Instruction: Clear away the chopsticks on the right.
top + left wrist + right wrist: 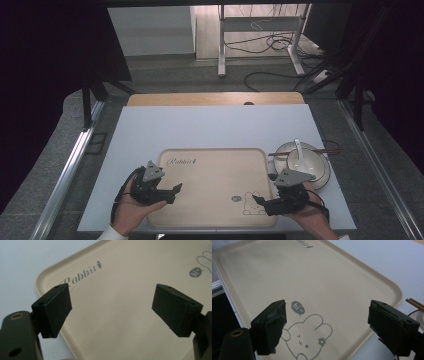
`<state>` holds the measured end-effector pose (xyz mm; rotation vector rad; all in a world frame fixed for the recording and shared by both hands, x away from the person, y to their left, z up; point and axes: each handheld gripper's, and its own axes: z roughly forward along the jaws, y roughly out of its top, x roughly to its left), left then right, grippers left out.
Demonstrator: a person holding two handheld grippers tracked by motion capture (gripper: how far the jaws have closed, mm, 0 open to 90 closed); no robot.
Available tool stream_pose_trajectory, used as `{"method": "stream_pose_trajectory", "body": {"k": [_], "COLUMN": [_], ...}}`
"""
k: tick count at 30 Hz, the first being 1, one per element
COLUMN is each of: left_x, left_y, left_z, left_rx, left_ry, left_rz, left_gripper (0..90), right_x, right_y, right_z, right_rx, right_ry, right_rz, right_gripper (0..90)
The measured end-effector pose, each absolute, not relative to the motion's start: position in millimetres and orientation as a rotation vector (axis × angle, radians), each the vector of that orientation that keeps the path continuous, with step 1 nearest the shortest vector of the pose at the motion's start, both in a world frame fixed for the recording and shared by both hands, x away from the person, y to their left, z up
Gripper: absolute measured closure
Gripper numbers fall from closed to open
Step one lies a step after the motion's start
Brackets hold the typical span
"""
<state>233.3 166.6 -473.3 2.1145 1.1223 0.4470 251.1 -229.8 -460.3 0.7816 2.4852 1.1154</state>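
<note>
A beige tray [215, 175] with a "Rabbit" wordmark and a rabbit drawing [252, 205] lies on the white table top. My left gripper [174, 194] hovers over the tray's near-left corner, open with nothing between its jaws. In the left gripper view the left gripper [111, 307] is spread wide above the bare tray [120, 277]. My right gripper [260, 204] sits over the near-right corner, also open and holding nothing. In the right gripper view the right gripper [328, 315] frames the rabbit drawing [308, 342] on the tray [287, 272].
A white bowl [302, 162] with a white spoon [298, 147] stands on a plate [325, 172] just right of the tray. Brown chopsticks [330, 150] lie across the plate's far side, and their tips [415, 303] show beyond the tray's edge. Cables [270, 45] lie on the floor beyond the table.
</note>
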Motion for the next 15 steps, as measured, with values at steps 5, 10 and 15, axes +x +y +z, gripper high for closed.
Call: {"method": "stream_pose_trajectory", "body": {"k": [5, 10, 15], "left_x": [233.0, 233.0, 234.9], "left_y": [167.1, 166.4, 167.5], "left_z": [-474.3, -474.2, -476.5], "left_rx": [2.121, 2.125, 2.126], "left_ry": [1.12, 1.118, 1.138], "left_rz": [0.452, 0.459, 0.461], "left_gripper": [16.0, 16.2, 16.2], "right_x": [253.4, 254.1, 253.9], "right_y": [-230.9, -233.2, -232.5], "right_z": [-461.4, -460.4, -458.9], "right_rx": [0.808, 0.813, 0.815], "right_ry": [2.482, 2.477, 2.488], "right_rz": [1.097, 1.105, 1.094], "right_gripper": [19.2, 19.8, 22.9]}}
